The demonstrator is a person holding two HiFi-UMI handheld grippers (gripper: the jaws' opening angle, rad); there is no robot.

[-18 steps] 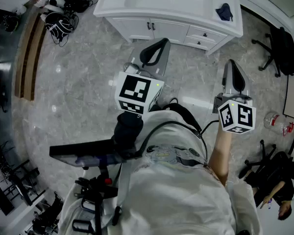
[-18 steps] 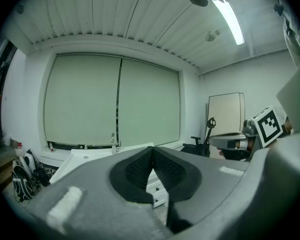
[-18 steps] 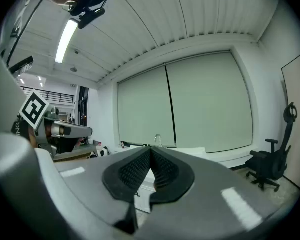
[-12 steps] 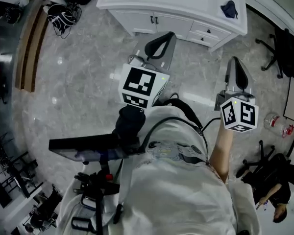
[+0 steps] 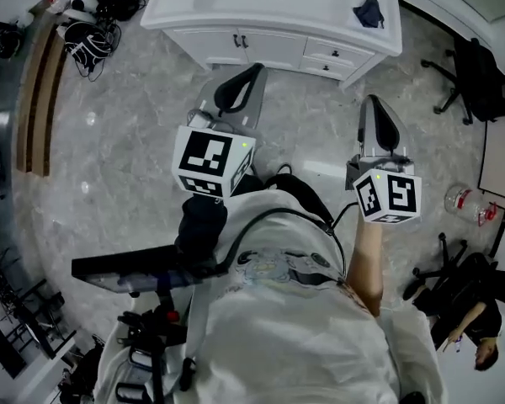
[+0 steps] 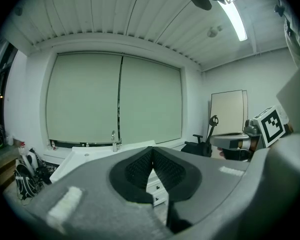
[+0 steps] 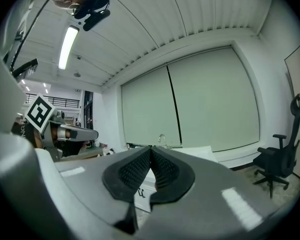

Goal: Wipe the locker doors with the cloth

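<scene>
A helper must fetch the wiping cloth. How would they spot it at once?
Find the white sink cabinet at the top of the head view. At the right end of its countertop lies the cloth: a small, crumpled, dark blue heap, the only dark thing on that white surface.

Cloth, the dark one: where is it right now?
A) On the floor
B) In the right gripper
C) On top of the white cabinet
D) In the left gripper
C: the cloth lies at the right end of the cabinet top, while the left gripper and right gripper are both shut with nothing between their jaws.
</scene>
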